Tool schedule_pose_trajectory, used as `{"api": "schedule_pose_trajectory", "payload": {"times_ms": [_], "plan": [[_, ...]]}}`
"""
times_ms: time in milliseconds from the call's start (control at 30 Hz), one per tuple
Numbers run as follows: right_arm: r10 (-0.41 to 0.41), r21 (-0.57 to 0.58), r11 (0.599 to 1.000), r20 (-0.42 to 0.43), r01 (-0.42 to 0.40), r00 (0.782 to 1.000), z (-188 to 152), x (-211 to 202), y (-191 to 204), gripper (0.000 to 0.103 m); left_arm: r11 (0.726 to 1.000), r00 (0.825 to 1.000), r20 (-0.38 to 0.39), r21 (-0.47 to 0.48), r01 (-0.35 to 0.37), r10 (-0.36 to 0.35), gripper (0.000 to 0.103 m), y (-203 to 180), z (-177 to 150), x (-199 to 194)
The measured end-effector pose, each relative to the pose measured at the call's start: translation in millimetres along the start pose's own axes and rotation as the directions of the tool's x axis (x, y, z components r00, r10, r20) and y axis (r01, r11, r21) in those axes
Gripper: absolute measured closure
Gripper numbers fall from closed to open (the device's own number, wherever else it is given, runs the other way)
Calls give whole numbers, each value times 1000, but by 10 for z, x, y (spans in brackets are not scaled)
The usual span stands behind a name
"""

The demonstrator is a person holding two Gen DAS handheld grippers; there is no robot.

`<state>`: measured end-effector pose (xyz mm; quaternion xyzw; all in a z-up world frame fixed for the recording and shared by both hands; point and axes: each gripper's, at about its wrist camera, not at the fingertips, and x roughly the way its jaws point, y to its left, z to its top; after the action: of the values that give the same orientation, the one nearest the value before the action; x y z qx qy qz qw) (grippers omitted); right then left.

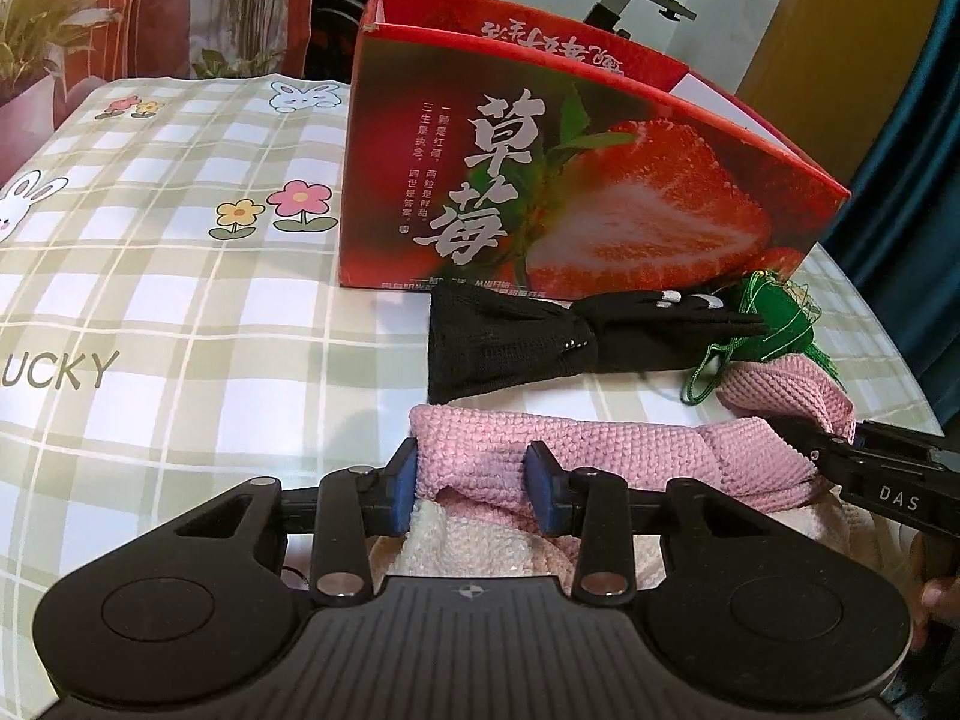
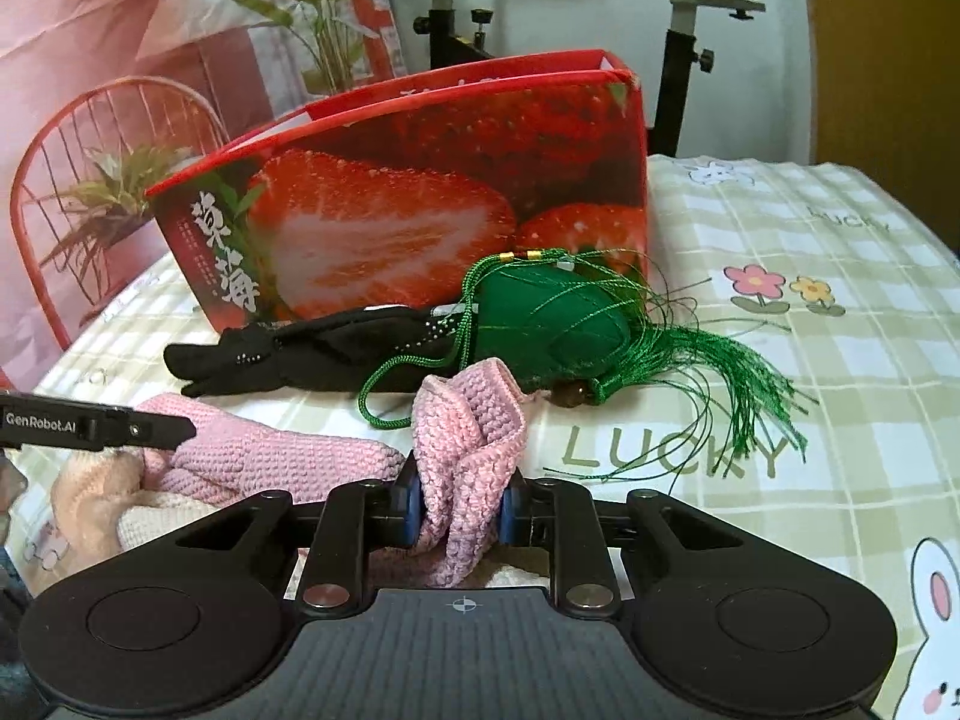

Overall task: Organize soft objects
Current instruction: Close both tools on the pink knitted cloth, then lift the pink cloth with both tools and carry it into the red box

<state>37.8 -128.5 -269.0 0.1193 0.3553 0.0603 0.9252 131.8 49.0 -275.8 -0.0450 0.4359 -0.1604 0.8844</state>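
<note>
A pink knitted cloth (image 1: 600, 450) lies stretched across the checked tablecloth (image 1: 180, 312) in front of the strawberry box. My left gripper (image 1: 474, 489) is shut on its left end, blue pads (image 1: 403, 495) pressing the folded knit. At the other end my right gripper (image 2: 459, 507) is shut on a bunched-up fold of the same pink cloth (image 2: 468, 438). The right gripper's finger shows in the left wrist view at the cloth's right end. Behind lie a black glove (image 1: 510, 342) and a green tasselled pouch (image 2: 552, 318). A cream plush piece (image 2: 96, 498) sits under the cloth.
An open red strawberry box (image 1: 576, 180) stands at the back of the table, close behind the glove and pouch. A red wire chair (image 2: 78, 180) and an exercise bike (image 2: 684, 30) stand beyond the table. A hand shows at the far right (image 1: 939, 594).
</note>
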Motion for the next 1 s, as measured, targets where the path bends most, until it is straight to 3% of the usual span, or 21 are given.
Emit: {"api": "schedule_pose_trajectory", "payload": {"times_ms": [100,200,467,767,1000], "plan": [[4,17,1000,-6,-4,1000,9,-3,-14,82,1000,1000,0,-7,1,-1,65,8,13,-4],[4,39,999,-22,-3,1000,44,-24,-21,83,1000,1000,3,-15,15,-15,84,23,55,-38],[39,37,998,66,-41,997,232,-333,29,86,999,994,105,4,43,-43,88,-67,172,-354],[84,-38,996,141,-79,986,489,-553,245,87,998,971,236,54,37,-49,92,-218,288,-714],[82,-38,996,133,-77,988,474,-566,291,88,998,971,233,19,52,-55,92,-180,221,-708]]}}
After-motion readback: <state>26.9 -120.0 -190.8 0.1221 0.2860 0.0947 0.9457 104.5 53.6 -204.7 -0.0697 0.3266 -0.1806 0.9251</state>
